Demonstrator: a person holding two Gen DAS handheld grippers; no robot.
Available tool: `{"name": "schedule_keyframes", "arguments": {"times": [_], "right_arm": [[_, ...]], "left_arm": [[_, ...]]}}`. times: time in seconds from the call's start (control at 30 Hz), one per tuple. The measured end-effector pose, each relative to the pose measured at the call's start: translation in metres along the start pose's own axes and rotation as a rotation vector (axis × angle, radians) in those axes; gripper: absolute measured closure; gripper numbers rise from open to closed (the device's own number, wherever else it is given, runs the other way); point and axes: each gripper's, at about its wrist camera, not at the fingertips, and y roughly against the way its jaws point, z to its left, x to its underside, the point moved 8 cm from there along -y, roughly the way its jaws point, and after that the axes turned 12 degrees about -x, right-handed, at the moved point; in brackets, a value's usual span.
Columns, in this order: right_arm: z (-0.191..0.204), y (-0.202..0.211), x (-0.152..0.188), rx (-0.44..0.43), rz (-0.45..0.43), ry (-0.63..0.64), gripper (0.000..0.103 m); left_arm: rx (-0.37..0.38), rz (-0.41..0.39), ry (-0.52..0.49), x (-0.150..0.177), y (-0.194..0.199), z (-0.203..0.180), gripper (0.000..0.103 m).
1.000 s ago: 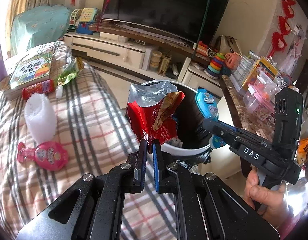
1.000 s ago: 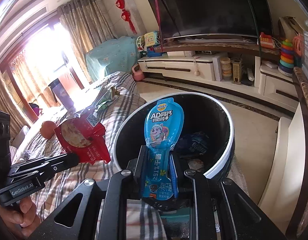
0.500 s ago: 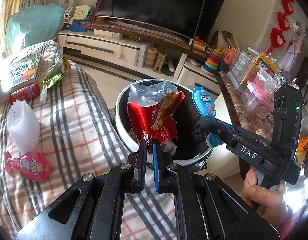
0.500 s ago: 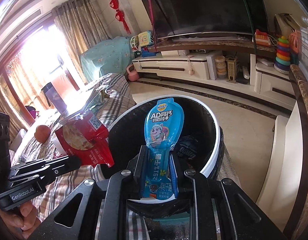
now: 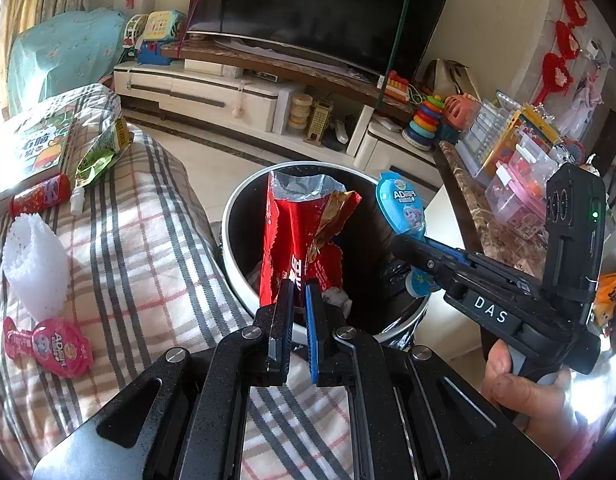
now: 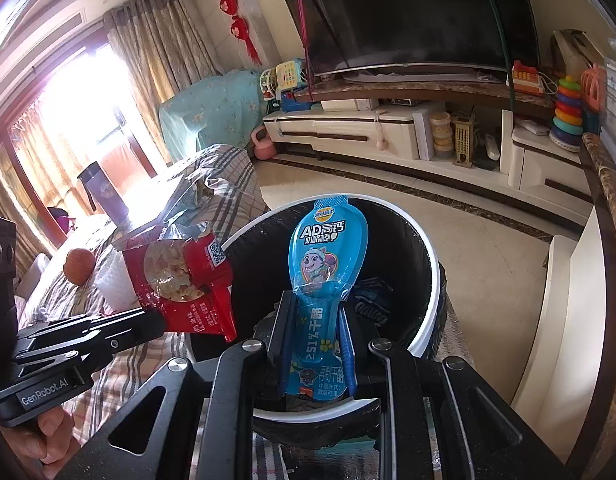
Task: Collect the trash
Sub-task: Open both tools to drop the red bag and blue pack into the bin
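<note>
Left gripper (image 5: pixel 299 300) clenched on the bottom edge of a torn red bag (image 5: pixel 304 240), which stands upright over the open bin (image 5: pixel 244 200). Right gripper (image 6: pixel 314 332) clenched on a blue pouch (image 6: pixel 324 264) by its narrow stem, the wide end up, also over the bin mouth. In the left view the two wrappers sit close side by side above the black liner. Both look lined up for release into the bin; neither is dropped yet.

More trash on the plaid bed (image 5: pixel 148 240) beside the bin: pink pouch (image 5: pixel 56 346) near the front edge, white foam sleeve (image 5: pixel 36 256) just behind it, red tube (image 5: pixel 40 198), and green bag (image 5: pixel 96 156) toward the far edge by a book (image 5: pixel 32 148).

Risks, as judgement:
- Red bag is light, tall, crumpled, and hangs nearer the bed-side rim; on release it may catch the rim or tip onto the bed.
- Foil may cling to the fingers if they part only a little, so the bag stays hanging.
- The bag's mouth is torn open; crumbs could spill if it tilts before it is inside.
- Blue pouch sits lengthwise between the fingers; it may slide out slowly or snag.
- The two grippers are near each other; opening both together could knock one wrapper sideways.
</note>
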Motion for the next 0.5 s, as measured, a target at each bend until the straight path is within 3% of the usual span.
{"name": "schedule_keyframes", "arguments": {"times": [0.2,0.3,0.37,0.43,0.5], "right_arm": [[-0.001,-0.003,-0.001,0.003,0.007,-0.002,0.081],[-0.004,-0.004,-0.001,0.003,0.008,-0.015,0.078],[-0.005,-0.003,0.000,0.005,0.006,-0.020,0.071],[-0.003,-0.001,0.000,0.005,0.000,-0.019,0.059],[-0.001,0.002,0.000,0.015,-0.009,-0.009,0.054]], "left_arm": [[0.005,0.012,0.003,-0.001,-0.003,-0.003,0.097],[-0.001,0.017,0.014,0.000,-0.003,0.000,0.089],[-0.011,0.013,0.021,0.001,-0.002,0.003,0.075],[-0.018,0.008,0.031,0.003,0.001,0.008,0.071],[-0.024,0.012,0.038,0.007,0.003,0.013,0.069]]}}
